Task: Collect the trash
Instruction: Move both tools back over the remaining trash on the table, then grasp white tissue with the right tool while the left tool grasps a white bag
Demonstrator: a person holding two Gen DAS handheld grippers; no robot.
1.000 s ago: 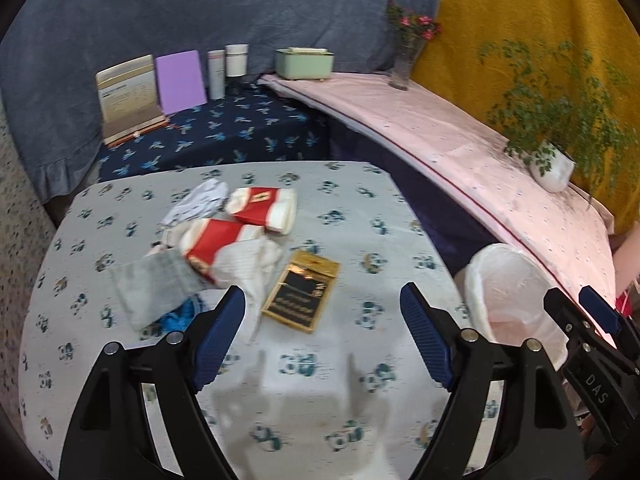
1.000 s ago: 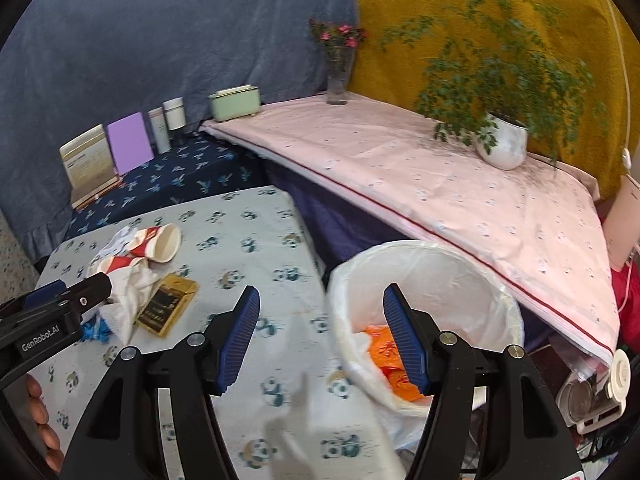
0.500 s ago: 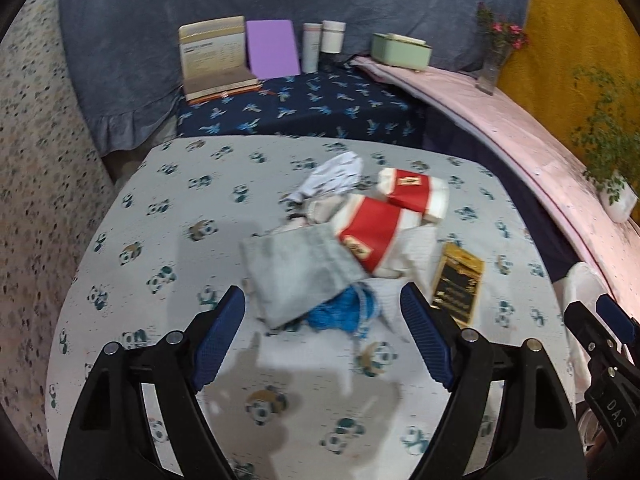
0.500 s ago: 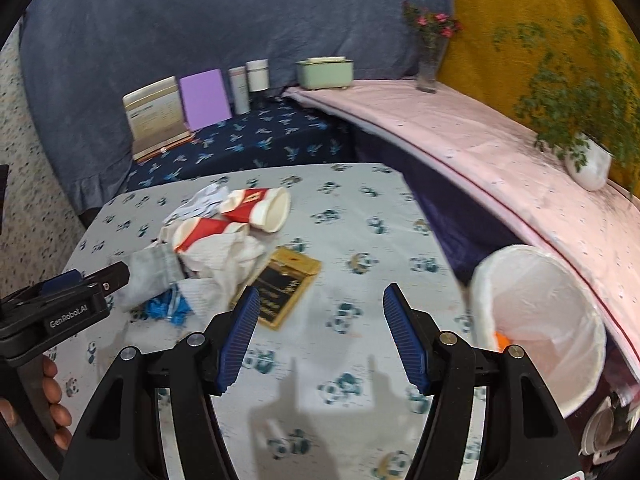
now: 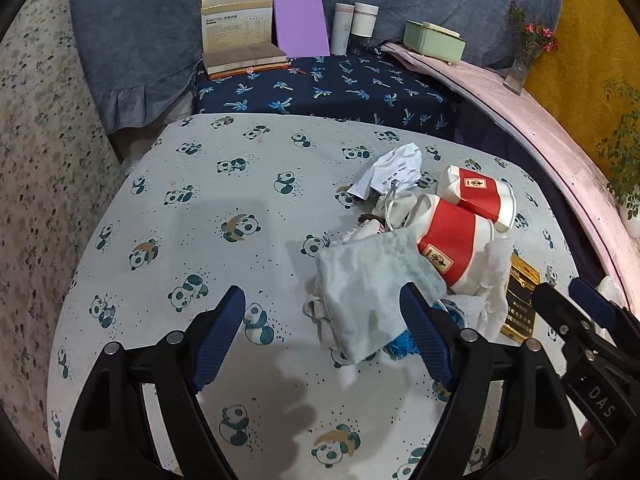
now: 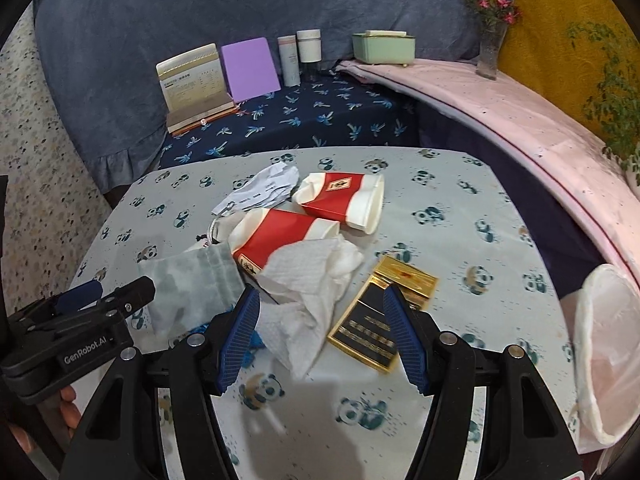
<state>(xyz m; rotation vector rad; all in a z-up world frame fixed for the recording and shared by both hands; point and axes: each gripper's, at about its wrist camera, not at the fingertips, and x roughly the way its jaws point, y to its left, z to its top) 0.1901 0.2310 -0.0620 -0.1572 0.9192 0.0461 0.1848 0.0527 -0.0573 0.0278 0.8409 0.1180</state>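
On the panda-print surface point(image 6: 460, 184) the trash lies in one loose heap: two red-and-white paper cups on their sides, the nearer cup point(image 6: 276, 236) touching the farther cup point(image 6: 340, 200), a crumpled receipt point(image 6: 264, 190) behind them, a grey drawstring pouch point(image 6: 192, 288) at the left of the heap, a crumpled white tissue point(image 6: 308, 284) draped against the nearer cup, a scrap of blue material point(image 5: 404, 340) peeking from under the pouch, and a black-and-gold flat box point(image 6: 380, 316) just beside the tissue. The white-lined bin point(image 6: 604, 344) stands off the surface's right edge, well apart from the heap.

The left claw point(image 5: 324, 336) hangs above the pouch's near corner; its jaws are closing slightly, and nothing is pressed between them. The right claw point(image 6: 320, 332) is open and empty, framing the tissue's tail and the box's near edge.

The main risk is the overlap. A pinch on the tissue would likely drag the cup leaning on it, which could roll toward the edge. The tissue is soft and may tear or slip out on the way to the bin. The flat box offers little to grip from above, so pads could skate off it. With both claws so near each other over one heap, they could also knock together or grab the same piece.
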